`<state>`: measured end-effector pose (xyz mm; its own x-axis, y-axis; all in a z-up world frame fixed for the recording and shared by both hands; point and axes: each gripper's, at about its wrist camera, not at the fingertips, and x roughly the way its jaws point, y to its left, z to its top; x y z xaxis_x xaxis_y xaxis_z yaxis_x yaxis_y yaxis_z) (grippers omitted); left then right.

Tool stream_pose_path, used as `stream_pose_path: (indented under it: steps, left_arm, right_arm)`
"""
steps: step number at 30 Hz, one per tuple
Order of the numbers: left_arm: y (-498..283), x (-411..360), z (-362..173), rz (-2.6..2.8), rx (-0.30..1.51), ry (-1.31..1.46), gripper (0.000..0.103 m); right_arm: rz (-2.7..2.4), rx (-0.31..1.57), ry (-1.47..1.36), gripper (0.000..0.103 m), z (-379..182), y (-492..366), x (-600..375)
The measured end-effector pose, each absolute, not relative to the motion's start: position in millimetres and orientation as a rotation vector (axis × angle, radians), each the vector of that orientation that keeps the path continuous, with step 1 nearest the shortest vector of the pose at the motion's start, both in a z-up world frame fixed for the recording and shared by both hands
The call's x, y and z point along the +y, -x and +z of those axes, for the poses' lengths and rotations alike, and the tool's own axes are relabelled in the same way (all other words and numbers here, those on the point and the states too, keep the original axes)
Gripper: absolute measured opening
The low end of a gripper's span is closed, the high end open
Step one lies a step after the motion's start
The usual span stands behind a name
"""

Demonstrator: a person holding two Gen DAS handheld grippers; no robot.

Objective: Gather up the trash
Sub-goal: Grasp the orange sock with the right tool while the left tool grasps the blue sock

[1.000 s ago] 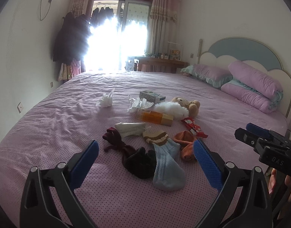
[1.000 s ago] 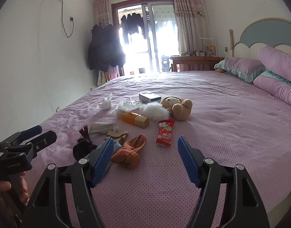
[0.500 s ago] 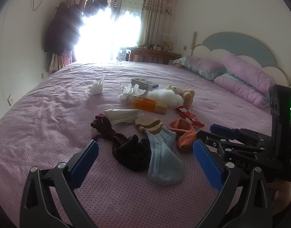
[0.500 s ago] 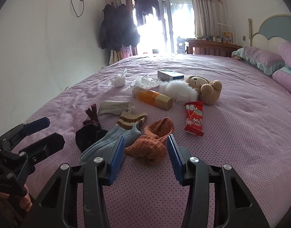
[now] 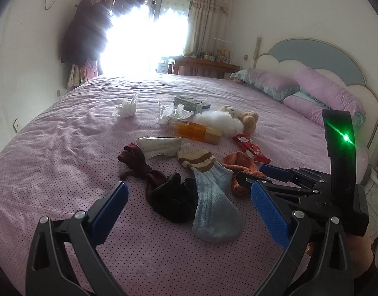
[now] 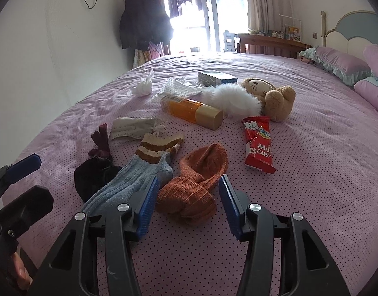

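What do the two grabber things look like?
Both are black plastic. The left gripper has two long fingers with bumpy blue pads and silver screws. The right gripper looks the same; seen from the left wrist camera, its tall black back carries a glowing green light.

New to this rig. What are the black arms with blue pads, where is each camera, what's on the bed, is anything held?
No robot here: a person holds one two-finger claw in each hand, with a fisheye camera on each looking along its fingers.

Left wrist view: the left claw is open over a black sock and a blue sock. The right claw shows at its right.

Right wrist view: the right claw straddles an orange sock; its jaws are opening slightly, pads not pressing. Nothing is held.

On the purple bed: more socks, a red candy wrapper, crumpled tissues, an orange bottle, a small box and a plush toy.
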<state>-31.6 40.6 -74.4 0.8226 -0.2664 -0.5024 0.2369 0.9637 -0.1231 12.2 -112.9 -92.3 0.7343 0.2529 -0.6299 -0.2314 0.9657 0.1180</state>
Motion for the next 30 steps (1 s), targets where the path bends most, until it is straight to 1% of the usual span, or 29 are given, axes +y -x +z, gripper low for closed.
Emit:
stream_pose_path:
  steps: [5, 7, 8, 9, 12, 13, 22, 26, 29, 30]
  left_arm:
    - [33, 38, -73, -0.252, 0.539, 0.041, 0.099]
    - [34, 37, -72, -0.244, 0.540, 0.033, 0.099]
    - [34, 36, -72, -0.243, 0.540, 0.032, 0.099]
    - [34, 36, -73, -0.243, 0.541, 0.033, 0.099]
    - [34, 35, -73, -0.242, 0.545, 0.031, 0.099]
    - [35, 34, -74, -0.241, 0.547, 0.027, 0.099]
    - [38, 9, -96, -0.319, 0.616, 0.056, 0.099]
    - [28, -6, -112, -0.231, 0.660, 0.033, 0.099]
    - [20, -8, -119, -0.211, 0.677, 0.066, 0.099]
    - [18, -9, -121, -0.203, 0.683, 0.068, 0.098]
  right_arm:
    - [0.266, 0.693, -0.025, 0.047, -91, -12, -114]
    - [0.274, 0.693, -0.026, 0.042, -91, -11, -114]
    - [0.277, 0.694, -0.024, 0.036, -91, -11, -113]
    - [0.281, 0.697, -0.020, 0.032, -91, -11, -113]
    - [0.296, 0.693, -0.021, 0.023, -90, -9, -113]
    - [0.304, 0.689, -0.031, 0.022, -89, -8, -116]
    - [0.263, 0.560, -0.126, 0.021, -63, 30, -168]
    - [0.248, 0.547, -0.137, 0.021, -59, 37, -185]
    - [0.244, 0.546, -0.147, 0.021, -60, 39, -194]
    - [0.245, 0.547, -0.151, 0.021, -61, 40, -196]
